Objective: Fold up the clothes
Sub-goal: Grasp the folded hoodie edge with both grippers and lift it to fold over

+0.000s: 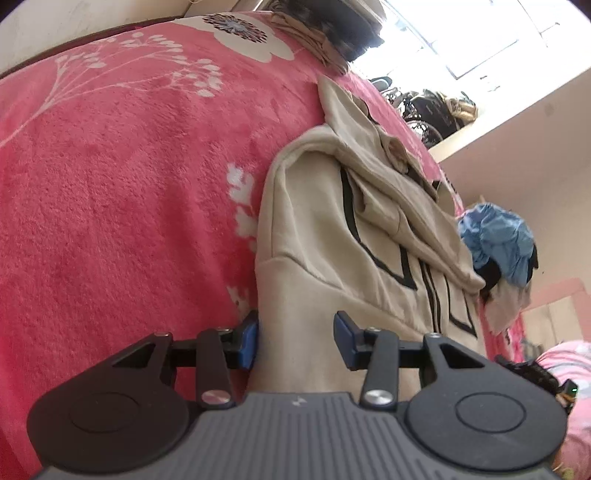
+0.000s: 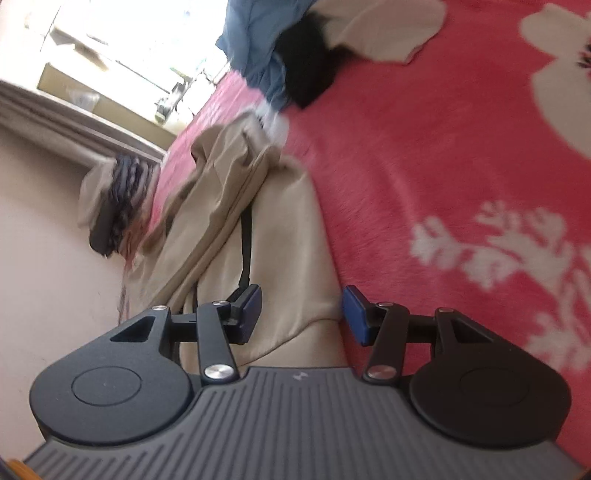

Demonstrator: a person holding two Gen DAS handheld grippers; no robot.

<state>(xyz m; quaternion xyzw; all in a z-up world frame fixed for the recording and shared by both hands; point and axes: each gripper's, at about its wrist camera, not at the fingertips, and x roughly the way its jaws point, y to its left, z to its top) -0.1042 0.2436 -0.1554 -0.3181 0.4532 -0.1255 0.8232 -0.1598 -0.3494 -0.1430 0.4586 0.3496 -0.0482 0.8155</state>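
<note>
A beige hoodie with black stripes lies partly folded on a pink floral blanket. My left gripper is open, its blue-padded fingers straddling the hoodie's near edge, with cloth between them. In the right wrist view the same beige hoodie runs away from me along the blanket. My right gripper is open too, one finger on each side of a fold of the hoodie's edge.
A heap of blue, black and cream clothes sits beyond the hoodie, also seen as a clothes heap from the right. A striped dark garment pile lies at the bed's far end near a bright window.
</note>
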